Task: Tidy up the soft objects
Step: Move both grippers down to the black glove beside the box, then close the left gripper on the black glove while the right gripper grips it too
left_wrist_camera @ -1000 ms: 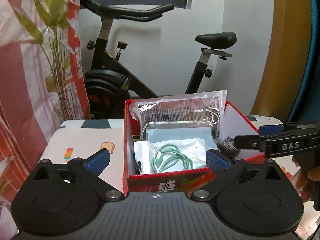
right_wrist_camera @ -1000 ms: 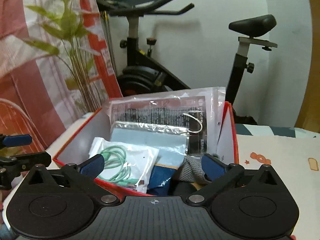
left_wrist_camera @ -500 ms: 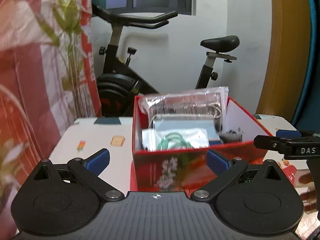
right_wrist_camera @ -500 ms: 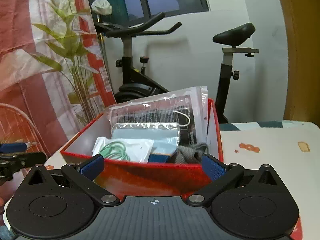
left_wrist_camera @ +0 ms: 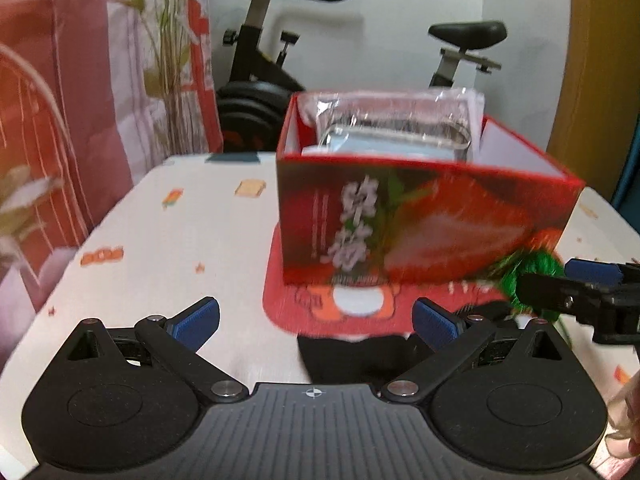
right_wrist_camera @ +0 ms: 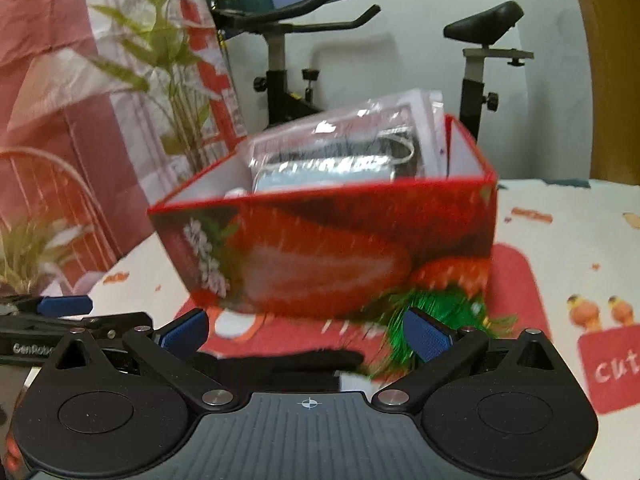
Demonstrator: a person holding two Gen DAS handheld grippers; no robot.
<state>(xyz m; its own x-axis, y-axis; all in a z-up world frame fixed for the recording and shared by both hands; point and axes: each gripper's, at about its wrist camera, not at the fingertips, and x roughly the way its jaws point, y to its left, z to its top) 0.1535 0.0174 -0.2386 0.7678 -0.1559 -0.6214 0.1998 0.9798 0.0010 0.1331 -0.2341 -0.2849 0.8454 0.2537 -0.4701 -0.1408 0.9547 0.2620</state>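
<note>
- On the patterned table (left_wrist_camera: 168,248), the red strawberry-printed box (left_wrist_camera: 400,224) stands on a red mat (left_wrist_camera: 320,312); clear plastic packets (left_wrist_camera: 392,120) rise above its far rim.
- Left gripper (left_wrist_camera: 316,320): I read the blue pads as spread wide, nothing between them.
- Right gripper (right_wrist_camera: 304,334): likewise spread wide and empty, low near the box's front wall.
- Remaining soft items, as I judge them: a flat black piece (right_wrist_camera: 288,364) just ahead of both tools, and green tinsel-like material (right_wrist_camera: 436,312) at the box's near right corner. Motion blur prevents firmer identification.
- Recommended approach: I settle the view first, then bring one tool down over the black piece and close on a raised fold, not the mat beneath.
- Risk noted: pinching mat and fabric together would drag the box; I lift slowly and confirm separation.
- Clearance: the two tools sit close, so I move one at a time.
</note>
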